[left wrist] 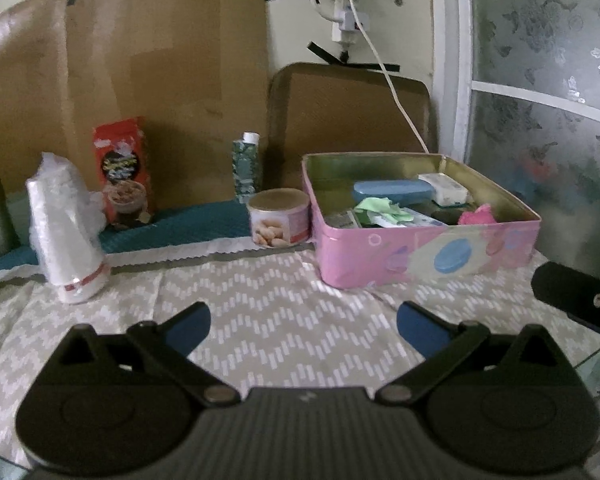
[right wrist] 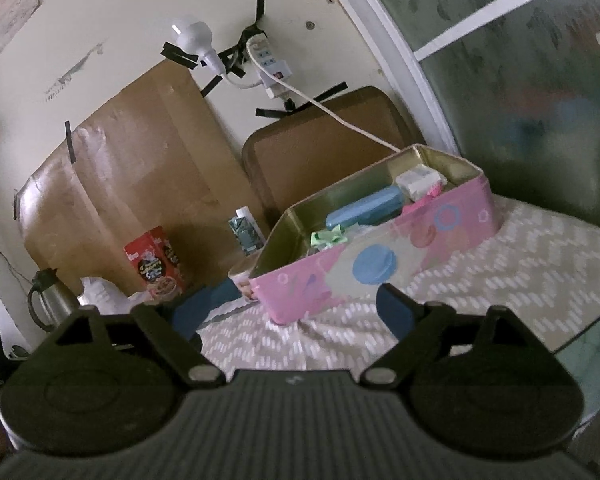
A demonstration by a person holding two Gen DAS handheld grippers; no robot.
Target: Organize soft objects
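- Left gripper (left wrist: 303, 326): fingers wide open, empty, over desk (left wrist: 284, 320) middle.
- Right gripper (right wrist: 286, 314): fingers wide open, empty.
- Pink tin (left wrist: 420, 256) w/ soft items at desk's far right corner, ahead of both, apart.

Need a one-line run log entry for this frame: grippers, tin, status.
left gripper: open, empty | right gripper: open, empty | pink tin: lidless, on tablecloth, holds blue case, green cloth, pink cloth | nothing grasped

Both tongs are wide open and hold nothing: the left tongs (left wrist: 303, 326) and the right tongs (right wrist: 290, 312).
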